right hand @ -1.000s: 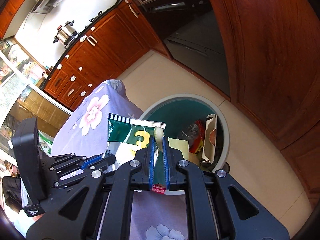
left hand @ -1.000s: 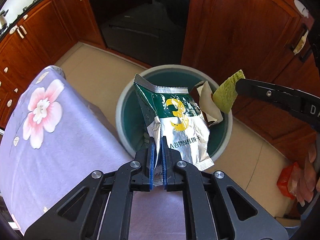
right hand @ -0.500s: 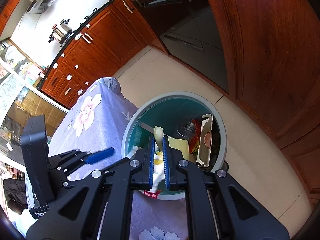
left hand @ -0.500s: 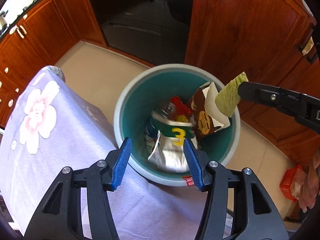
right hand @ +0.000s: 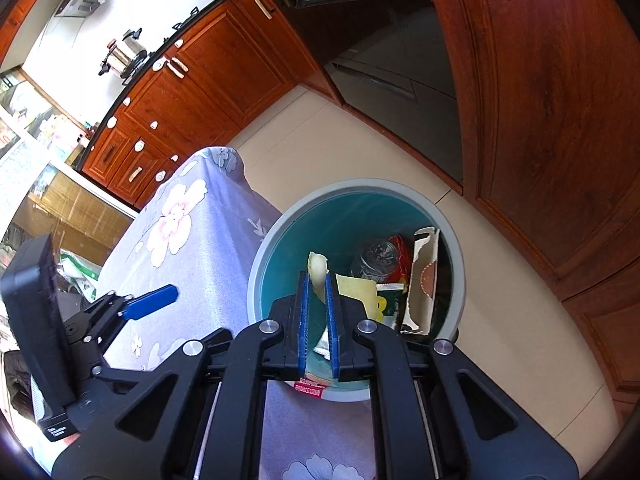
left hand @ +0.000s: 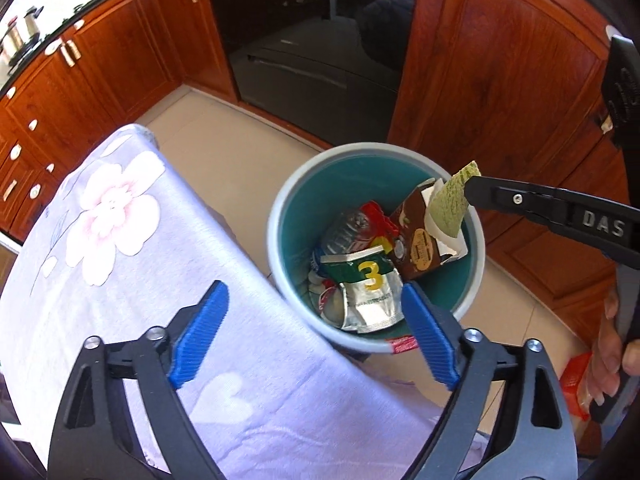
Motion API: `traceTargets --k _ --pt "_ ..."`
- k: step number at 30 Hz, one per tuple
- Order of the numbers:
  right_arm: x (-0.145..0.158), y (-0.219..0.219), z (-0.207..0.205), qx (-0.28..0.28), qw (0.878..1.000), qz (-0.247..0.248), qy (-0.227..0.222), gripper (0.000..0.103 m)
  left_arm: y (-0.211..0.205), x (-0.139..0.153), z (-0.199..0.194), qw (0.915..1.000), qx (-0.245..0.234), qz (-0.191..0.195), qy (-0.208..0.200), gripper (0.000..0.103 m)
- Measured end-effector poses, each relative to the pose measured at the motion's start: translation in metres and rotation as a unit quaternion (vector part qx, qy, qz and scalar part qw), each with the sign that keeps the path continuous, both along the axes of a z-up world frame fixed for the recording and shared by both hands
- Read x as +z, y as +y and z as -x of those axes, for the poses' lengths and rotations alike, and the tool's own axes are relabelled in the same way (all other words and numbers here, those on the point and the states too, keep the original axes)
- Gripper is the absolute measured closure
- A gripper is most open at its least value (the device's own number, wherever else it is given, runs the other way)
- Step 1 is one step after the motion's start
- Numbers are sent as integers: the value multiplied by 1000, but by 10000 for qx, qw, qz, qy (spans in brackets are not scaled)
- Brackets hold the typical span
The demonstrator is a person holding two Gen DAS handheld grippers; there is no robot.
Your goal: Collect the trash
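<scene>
Now the black left gripper [left hand: 312,336] is opening, empty, above the round teal bin [left hand: 478,236]; the right gripper [right hand: 317,312] clamps a curled green peel [left hand: 450,206].

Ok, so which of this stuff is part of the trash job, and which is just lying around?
Part of the job:
- green peel scrap, pinched in the right hand-held gripper
- teal bin
- foil wrapper marked 3, in the bin
- left hand-held gripper, jaws opening, nothing between them

Lying about:
- floral tablecloth
- steel pot on the counter
- wooden cabinets
</scene>
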State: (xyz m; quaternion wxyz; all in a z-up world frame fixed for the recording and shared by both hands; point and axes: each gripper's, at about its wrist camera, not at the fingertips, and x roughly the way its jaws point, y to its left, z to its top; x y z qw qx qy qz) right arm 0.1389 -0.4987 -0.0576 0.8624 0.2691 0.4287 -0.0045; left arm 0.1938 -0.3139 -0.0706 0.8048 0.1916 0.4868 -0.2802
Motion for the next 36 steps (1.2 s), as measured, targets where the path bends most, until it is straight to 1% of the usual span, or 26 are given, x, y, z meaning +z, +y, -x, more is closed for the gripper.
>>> traceTargets --k 1,4,8,9,10,14,15,17,18,19,20,21,22,23,25,30,31,32,36 --pt "0 2 -1 18 10000 6 9 95 4 2 0 10000 34 44 -3 9" --pt "-3 9 -8 90 9999 17 68 95 16 8 -1 9997 151 166 -1 7" --pt "-10 16 -16 141 9997 8 198 95 24 10 -3 9994 244 251 -12 5" --pt "-11 18 -18 165 9996 -2 227 92 25 10 -4 9993 261 268 -14 5" --pt "-12 20 -19 162 9996 10 246 92 27 10 -5 9992 279 287 -10 5" --pt "-9 26 -21 185 9994 142 244 92 32 10 -6 9986 336 395 39 5" --pt "-9 28 -21 174 9994 163 248 90 33 10 -6 9985 343 418 40 5" --pt "-7 30 -21 132 9994 221 221 72 37 11 -6 9983 360 464 41 4" --pt "-5 31 -20 107 9994 267 196 54 38 11 -6 9981 365 488 41 4" --pt "-3 34 -20 81 9993 341 162 41 40 10 -7 9980 371 513 44 4" --pt "-1 34 -20 69 9991 397 147 36 41 11 -7 9978 379 539 42 4" --pt "0 36 -20 53 9989 442 145 24 43 11 -8 9977 387 558 41 4" --pt "1 37 -20 40 9988 464 153 20 45 12 -8 9975 400 575 46 4" --pt "1 38 -22 41 9987 467 202 19 47 11 -8 9974 413 590 61 4" --pt "1 38 -24 68 9985 455 296 13 49 11 -8 9971 429 619 82 4" --pt "1 46 -25 159 9973 559 459 12 55 13 -4 9970 459 628 19 4" --pt "2 48 -25 190 9969 594 473 8 56 14 -2 9970 448 637 -13 4" --pt "3 50 -23 210 9967 626 463 7 57 16 0 9970 445 635 -51 4" --pt "9 57 -16 281 9952 809 468 7 63 24 9 9965 462 666 -187 4"
